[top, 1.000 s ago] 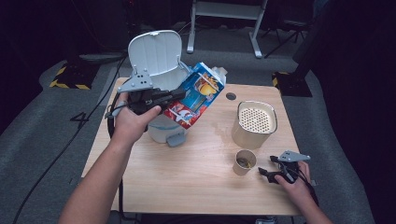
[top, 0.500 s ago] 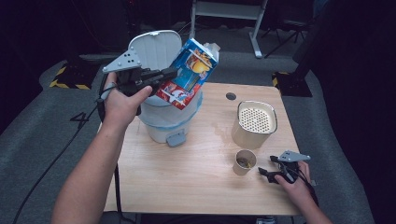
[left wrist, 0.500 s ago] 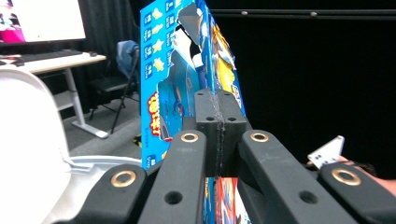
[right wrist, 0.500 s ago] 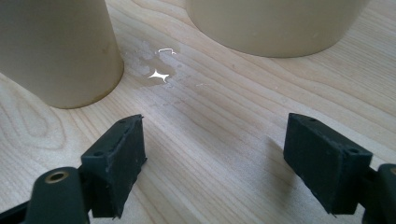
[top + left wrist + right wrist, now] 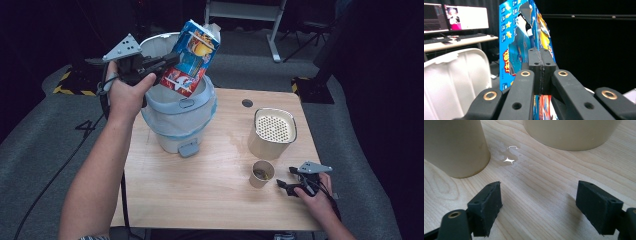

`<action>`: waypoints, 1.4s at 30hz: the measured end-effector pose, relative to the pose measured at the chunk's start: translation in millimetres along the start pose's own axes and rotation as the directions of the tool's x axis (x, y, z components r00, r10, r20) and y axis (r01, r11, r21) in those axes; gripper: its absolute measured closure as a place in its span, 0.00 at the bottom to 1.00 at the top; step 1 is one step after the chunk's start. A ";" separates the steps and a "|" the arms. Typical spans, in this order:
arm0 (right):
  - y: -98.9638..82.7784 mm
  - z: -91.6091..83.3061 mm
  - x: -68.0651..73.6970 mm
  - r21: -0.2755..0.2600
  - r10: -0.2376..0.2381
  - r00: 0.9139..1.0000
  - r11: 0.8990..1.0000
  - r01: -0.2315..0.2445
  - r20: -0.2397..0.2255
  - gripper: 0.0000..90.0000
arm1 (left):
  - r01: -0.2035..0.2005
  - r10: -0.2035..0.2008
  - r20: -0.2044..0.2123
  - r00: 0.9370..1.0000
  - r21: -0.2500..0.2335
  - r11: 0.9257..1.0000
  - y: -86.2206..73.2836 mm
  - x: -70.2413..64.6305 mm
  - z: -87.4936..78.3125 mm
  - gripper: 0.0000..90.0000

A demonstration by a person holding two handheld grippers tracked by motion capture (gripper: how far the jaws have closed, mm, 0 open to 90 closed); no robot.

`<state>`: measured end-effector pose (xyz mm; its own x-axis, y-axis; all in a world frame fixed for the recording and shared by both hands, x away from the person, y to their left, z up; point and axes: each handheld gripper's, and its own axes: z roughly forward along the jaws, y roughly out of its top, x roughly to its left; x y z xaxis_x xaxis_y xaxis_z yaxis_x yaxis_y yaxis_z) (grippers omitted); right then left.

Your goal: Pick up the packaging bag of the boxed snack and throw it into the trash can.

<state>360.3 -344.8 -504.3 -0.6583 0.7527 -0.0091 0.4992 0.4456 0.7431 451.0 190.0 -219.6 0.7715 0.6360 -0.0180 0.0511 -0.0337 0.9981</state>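
My left tongs [image 5: 167,61] clamp the blue carton [image 5: 192,55] above the white bin [image 5: 177,117]; my right tongs [image 5: 286,186] rest wide apart beside the small cup [image 5: 262,174]

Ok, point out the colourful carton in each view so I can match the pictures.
High view: carton top centre-left, tilted over the open bin, pinched by the left tool.
Left gripper view: carton upright at centre, between the shut jaws.
Right gripper view: not in it.
Shared landmark: the bin's white lid.
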 end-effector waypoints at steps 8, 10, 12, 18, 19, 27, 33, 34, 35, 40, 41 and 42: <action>0.0 0.0 0.0 0.000 0.000 1.000 1.000 0.000 0.000 0.23 | 0.008 -0.009 -0.062 0.998 -0.008 1.000 0.5 16.5 10.9 1.00; 0.0 0.1 0.0 -0.001 0.001 1.000 1.000 -0.001 -0.001 0.23 | 0.012 -0.012 -0.068 0.998 -0.003 1.000 -0.4 19.9 13.6 1.00; 0.0 0.0 0.0 0.000 0.001 1.000 1.000 -0.001 0.000 0.23 | 0.008 -0.008 -0.078 0.997 -0.002 1.000 -1.8 23.5 16.0 1.00; 0.0 0.0 0.0 0.000 0.001 1.000 1.000 -0.001 0.000 0.23 | 0.008 -0.007 -0.099 0.995 0.008 1.000 -4.9 33.0 20.5 1.00; 0.0 0.0 0.0 -0.001 0.001 1.000 1.000 -0.001 0.000 0.23 | 0.010 -0.009 -0.101 0.995 0.008 1.000 -5.4 34.3 21.0 1.00; 0.0 0.0 0.1 -0.001 0.001 1.000 1.000 -0.001 0.000 0.23 | 0.009 -0.006 -0.113 0.994 0.026 1.000 -10.1 39.5 25.0 1.00; 0.0 0.0 0.1 -0.001 0.001 1.000 1.000 -0.001 0.000 0.23 | -0.005 0.010 -0.115 0.993 0.046 0.999 -11.1 37.2 28.5 0.99; 0.0 0.0 0.0 -0.001 0.001 1.000 1.000 -0.001 0.000 0.23 | -0.003 0.008 -0.117 0.993 0.047 0.999 -11.4 37.0 28.8 0.99; 0.0 0.0 0.0 -0.001 0.001 1.000 1.000 -0.001 0.000 0.23 | -0.004 0.010 -0.119 0.993 0.050 0.999 -11.9 36.9 29.0 0.99; 0.0 0.0 0.0 -0.001 0.001 1.000 1.000 -0.001 0.000 0.23 | -0.004 0.011 -0.127 0.992 0.059 0.998 -15.9 35.8 30.9 0.99; 0.0 0.0 0.0 -0.001 0.001 1.000 1.000 -0.001 0.000 0.23 | -0.005 0.013 -0.129 0.992 0.065 0.998 -16.9 35.5 31.4 0.99; 0.0 0.0 0.0 -0.001 0.001 1.000 1.000 -0.001 0.000 0.23 | -0.008 0.017 -0.131 0.991 0.073 0.997 -17.9 35.1 31.9 0.99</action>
<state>360.3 -344.8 -504.3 -0.6579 0.7531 -0.0081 0.4995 0.4444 0.7436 497.4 188.3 -239.9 0.6824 0.7310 0.0069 0.0910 -0.0944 0.9914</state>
